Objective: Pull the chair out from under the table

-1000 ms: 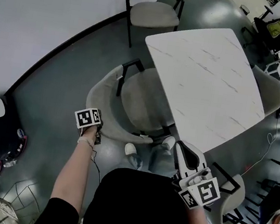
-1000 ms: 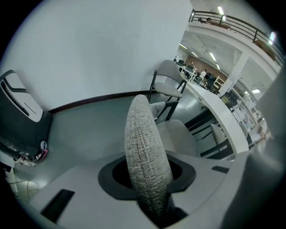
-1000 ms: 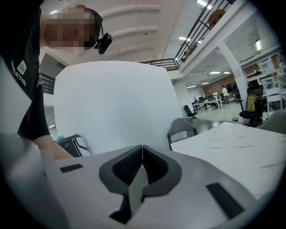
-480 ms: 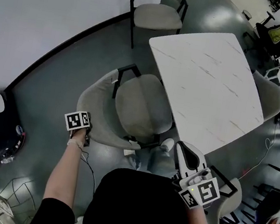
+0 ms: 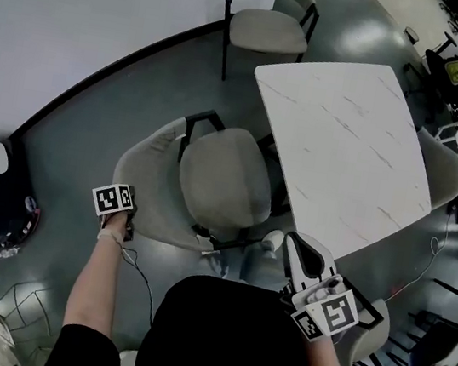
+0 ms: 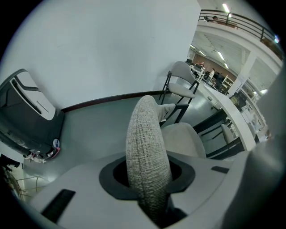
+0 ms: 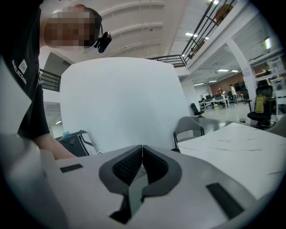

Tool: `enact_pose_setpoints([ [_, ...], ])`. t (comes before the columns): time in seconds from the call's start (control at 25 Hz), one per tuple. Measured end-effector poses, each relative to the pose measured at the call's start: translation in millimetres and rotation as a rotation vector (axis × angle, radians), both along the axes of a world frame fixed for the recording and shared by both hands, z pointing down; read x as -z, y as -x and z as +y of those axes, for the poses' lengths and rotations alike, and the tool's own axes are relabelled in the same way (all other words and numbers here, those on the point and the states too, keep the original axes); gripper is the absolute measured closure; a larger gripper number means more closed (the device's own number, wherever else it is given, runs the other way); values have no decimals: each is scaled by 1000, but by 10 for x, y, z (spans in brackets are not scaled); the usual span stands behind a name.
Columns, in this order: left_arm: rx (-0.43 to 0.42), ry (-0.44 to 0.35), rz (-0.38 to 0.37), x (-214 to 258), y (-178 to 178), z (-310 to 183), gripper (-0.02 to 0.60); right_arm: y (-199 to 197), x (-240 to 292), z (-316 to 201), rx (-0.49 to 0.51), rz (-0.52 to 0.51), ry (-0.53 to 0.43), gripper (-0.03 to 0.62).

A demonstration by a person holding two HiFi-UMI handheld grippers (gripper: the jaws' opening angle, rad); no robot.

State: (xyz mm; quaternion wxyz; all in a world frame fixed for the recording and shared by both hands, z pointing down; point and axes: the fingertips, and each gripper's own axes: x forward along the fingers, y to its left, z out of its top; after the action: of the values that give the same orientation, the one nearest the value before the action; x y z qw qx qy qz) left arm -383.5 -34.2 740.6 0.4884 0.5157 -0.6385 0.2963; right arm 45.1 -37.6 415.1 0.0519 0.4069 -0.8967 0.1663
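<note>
the left gripper (image 5: 119,222) jaws clamp the grey chair (image 5: 225,177) by its padded backrest (image 6: 145,134) – grippy, firm, probably drags easy. right gripper (image 7: 142,167) jaws closed, empty.

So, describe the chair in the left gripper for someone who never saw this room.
Start at the white marble table. The grey chair on its left side, nearest the person, is the one. Only its curved backrest is clamped in the left gripper.
</note>
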Motion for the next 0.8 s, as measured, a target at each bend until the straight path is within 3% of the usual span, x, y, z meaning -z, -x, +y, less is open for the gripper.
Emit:
enact_pose_setpoints([
  [0.8,21,47,-38,22,985,614,472,472,-24,37,107,25,9,582],
])
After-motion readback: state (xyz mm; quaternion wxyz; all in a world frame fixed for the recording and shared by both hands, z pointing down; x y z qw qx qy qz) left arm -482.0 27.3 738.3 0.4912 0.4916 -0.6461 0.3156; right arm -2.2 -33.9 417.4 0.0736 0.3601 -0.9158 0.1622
